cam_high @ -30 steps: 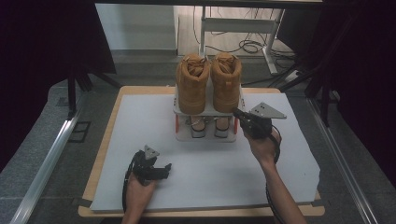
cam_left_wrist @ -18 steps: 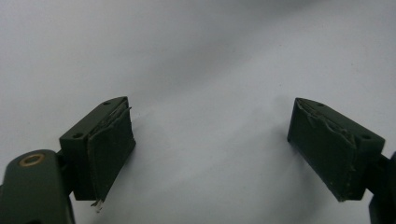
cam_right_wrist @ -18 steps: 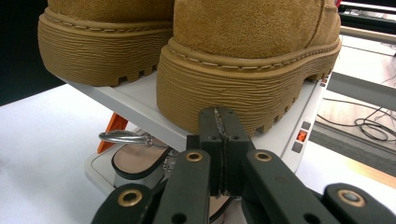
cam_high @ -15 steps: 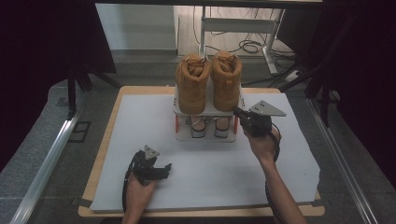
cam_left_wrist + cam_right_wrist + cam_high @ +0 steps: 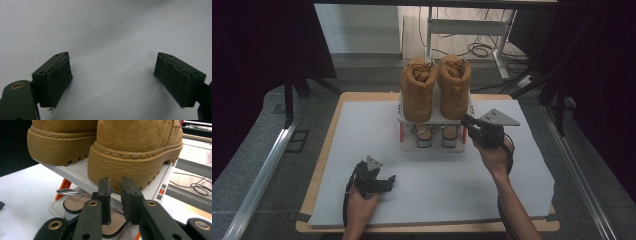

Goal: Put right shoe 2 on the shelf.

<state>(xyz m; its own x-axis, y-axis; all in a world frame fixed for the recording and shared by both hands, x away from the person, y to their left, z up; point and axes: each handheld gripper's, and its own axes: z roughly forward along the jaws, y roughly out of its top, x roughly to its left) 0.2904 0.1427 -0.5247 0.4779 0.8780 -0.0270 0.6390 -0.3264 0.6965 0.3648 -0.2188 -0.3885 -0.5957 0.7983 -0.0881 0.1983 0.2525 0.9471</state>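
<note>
Right gripper (image 5: 467, 121) sits at the right end of the white two-tier rack (image 5: 435, 118), jaws just cracked open to a narrow gap, nothing between them, tips just beside the right tan boot (image 5: 454, 86) sole. Left gripper (image 5: 388, 180) rests near-left on the white sheet (image 5: 432, 190), jaws wide, empty. Sandals (image 5: 436, 136) on lower shelf.

Dim room, dark edges, soft grainy focus

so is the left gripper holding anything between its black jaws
No, in the left gripper view the left gripper has its jaws spread wide apart with just the bare white table sheet between them.
</note>
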